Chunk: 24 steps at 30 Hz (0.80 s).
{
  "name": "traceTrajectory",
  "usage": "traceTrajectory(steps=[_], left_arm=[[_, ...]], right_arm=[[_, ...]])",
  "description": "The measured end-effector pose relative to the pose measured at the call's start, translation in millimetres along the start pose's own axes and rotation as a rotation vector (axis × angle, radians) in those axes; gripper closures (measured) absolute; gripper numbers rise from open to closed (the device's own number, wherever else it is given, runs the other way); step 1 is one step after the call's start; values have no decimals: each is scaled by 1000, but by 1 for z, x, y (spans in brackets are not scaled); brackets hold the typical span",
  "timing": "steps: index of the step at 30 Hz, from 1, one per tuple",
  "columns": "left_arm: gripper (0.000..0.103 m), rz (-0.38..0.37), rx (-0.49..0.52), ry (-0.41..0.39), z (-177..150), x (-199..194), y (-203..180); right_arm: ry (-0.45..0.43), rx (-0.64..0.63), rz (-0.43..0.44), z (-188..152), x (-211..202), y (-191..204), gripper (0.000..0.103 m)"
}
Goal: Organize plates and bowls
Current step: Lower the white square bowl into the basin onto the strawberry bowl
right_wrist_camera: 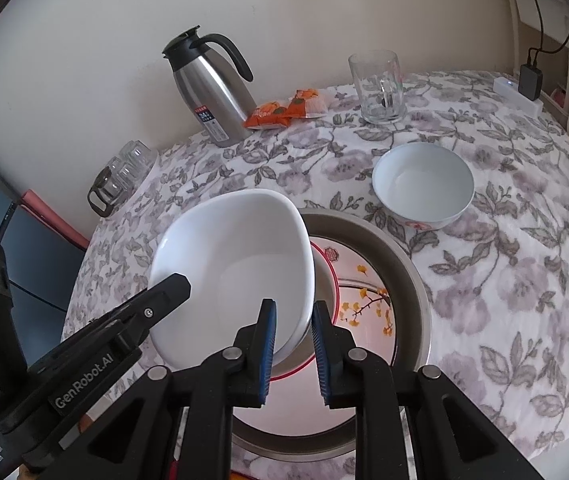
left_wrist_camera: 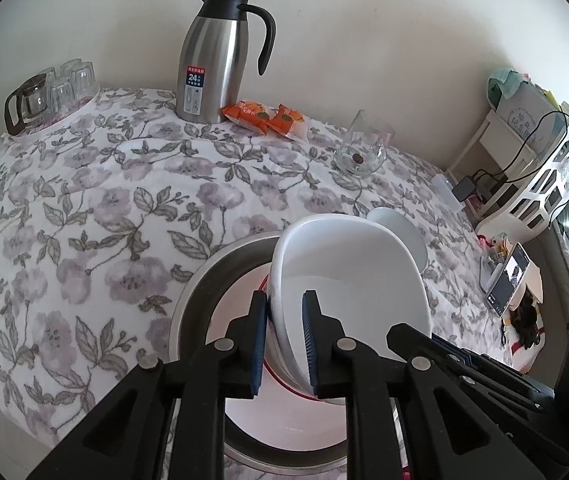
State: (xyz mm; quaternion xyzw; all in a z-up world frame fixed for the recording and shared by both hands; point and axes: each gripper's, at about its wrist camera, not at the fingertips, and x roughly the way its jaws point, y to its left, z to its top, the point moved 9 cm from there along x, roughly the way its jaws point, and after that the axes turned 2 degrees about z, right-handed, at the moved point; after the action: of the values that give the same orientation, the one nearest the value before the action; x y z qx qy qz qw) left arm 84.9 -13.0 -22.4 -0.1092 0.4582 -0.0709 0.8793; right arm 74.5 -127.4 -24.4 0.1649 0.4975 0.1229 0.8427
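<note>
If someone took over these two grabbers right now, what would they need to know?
Left gripper: shut on the white bowl, at its rim.
Right gripper: also shut on that bowl's rim, opposite side.
The bowl hangs tilted above the flowered plate, which lies in the metal basin.
A second bowl stands on the tablecloth beyond the basin.
Done: plate in basin. Left: set this bowl down, probably on the plate, then fetch the second.

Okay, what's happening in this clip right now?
A person with two handheld claws is sorting dishes on a floral tablecloth. Both the left claw and the right claw pinch opposite rims of one white bowl, holding it tilted above a patterned plate that sits inside a metal basin. A second white bowl waits on the table beyond the basin.
</note>
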Motion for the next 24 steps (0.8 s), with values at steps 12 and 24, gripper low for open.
traceTrajectory(steps=[12,24], left_arm=[[78,5,11,55,-10,12,-2],[78,11,13,76,-13,16,-1]], right_arm=[[30,20,-7,-4,8,-6,81],[56,34,-13,-7,15,-9,81]])
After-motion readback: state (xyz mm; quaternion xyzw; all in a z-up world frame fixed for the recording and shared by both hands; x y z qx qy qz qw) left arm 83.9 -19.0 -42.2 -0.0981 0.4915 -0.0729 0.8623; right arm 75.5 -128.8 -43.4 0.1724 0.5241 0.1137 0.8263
